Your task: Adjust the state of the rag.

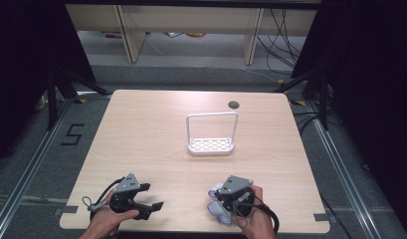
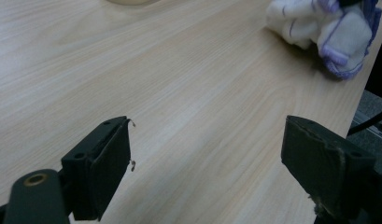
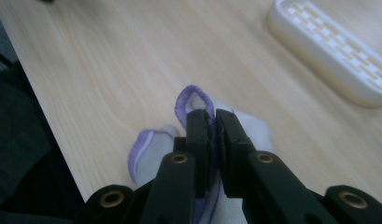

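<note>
White rack [image 1: 211,144] with a slotted base and tall wire handle, standing empty at mid-worktop [image 1: 141,129]. Right gripper [image 1: 222,195], jaws clamped on a white cloth [image 1: 217,209] with purple trim, at the near edge. Left gripper [image 1: 152,196], jaws wide apart, holding nothing, well left of the cloth. The right hand [image 1: 253,219] hides part of the cloth.
</note>
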`<state>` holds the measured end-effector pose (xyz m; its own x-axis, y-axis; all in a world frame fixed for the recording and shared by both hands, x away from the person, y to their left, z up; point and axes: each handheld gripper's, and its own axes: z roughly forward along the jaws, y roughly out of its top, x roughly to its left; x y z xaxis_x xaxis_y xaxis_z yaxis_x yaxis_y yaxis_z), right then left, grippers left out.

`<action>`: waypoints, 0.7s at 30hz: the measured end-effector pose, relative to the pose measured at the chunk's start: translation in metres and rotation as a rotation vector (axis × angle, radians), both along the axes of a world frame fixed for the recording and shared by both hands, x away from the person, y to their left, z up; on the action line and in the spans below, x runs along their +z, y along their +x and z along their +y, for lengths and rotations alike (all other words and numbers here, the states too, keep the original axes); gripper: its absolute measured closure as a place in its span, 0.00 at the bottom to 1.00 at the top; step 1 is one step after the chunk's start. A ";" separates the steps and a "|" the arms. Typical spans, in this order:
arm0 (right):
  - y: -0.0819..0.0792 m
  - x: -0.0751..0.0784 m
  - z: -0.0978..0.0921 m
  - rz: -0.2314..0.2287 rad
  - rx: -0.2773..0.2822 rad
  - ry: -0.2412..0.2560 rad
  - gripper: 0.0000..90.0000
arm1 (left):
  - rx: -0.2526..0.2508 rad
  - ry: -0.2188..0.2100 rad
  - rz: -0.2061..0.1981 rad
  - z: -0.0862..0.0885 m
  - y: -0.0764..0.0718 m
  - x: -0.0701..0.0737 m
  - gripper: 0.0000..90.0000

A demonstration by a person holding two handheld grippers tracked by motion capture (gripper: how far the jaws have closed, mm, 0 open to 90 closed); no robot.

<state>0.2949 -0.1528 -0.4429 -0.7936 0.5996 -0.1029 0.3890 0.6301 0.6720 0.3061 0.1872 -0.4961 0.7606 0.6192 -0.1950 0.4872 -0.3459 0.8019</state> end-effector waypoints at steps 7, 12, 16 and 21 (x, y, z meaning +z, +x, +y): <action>0.003 0.013 -0.023 0.019 -0.040 0.135 0.95 | -0.075 0.024 -0.027 -0.027 -0.004 0.003 0.17; 0.004 0.018 -0.028 0.002 -0.041 0.143 0.95 | -0.121 0.044 -0.030 -0.043 -0.004 0.002 0.18; 0.007 0.023 -0.043 -0.001 -0.089 0.160 0.95 | -0.168 0.049 -0.028 -0.060 -0.004 0.003 0.20; 0.021 0.021 -0.061 0.015 -0.130 0.196 0.95 | -0.243 0.052 -0.034 -0.082 -0.007 0.008 0.28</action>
